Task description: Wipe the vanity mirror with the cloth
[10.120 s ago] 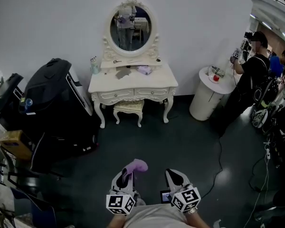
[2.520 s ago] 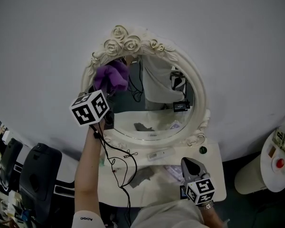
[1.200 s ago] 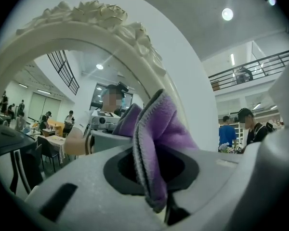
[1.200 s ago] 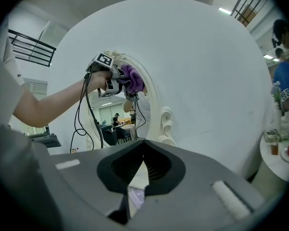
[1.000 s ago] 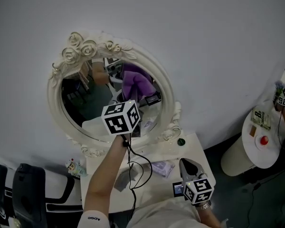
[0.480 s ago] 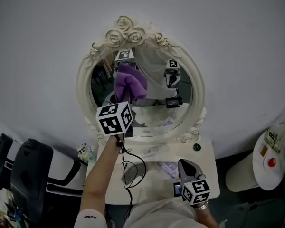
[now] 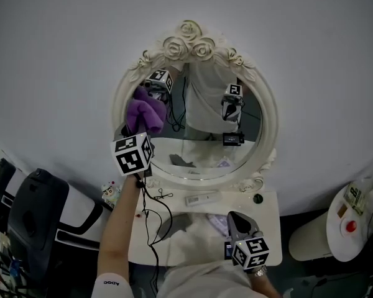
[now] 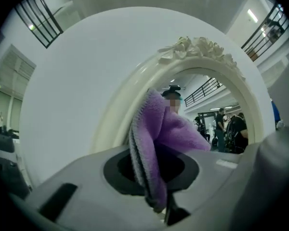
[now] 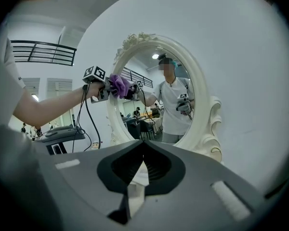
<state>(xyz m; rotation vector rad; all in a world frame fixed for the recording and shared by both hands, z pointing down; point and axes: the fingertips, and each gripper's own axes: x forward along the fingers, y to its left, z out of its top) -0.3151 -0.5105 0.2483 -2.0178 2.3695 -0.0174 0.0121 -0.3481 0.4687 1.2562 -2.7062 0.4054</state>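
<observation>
left gripper clamps the purple cloth at the vanity mirror, while right gripper is closed, empty.

Little print is showing legibly

A small white logo is sitting on the person's sleeve, seeming to read "ADGO", though faintly; a card on the round stand is carrying print too small to read.

Since half a second ago, the left gripper is carrying the cloth leftward across the mirror, from the upper middle of the glass to its left edge. Head view is swinging, mirror is sitting further right.
</observation>
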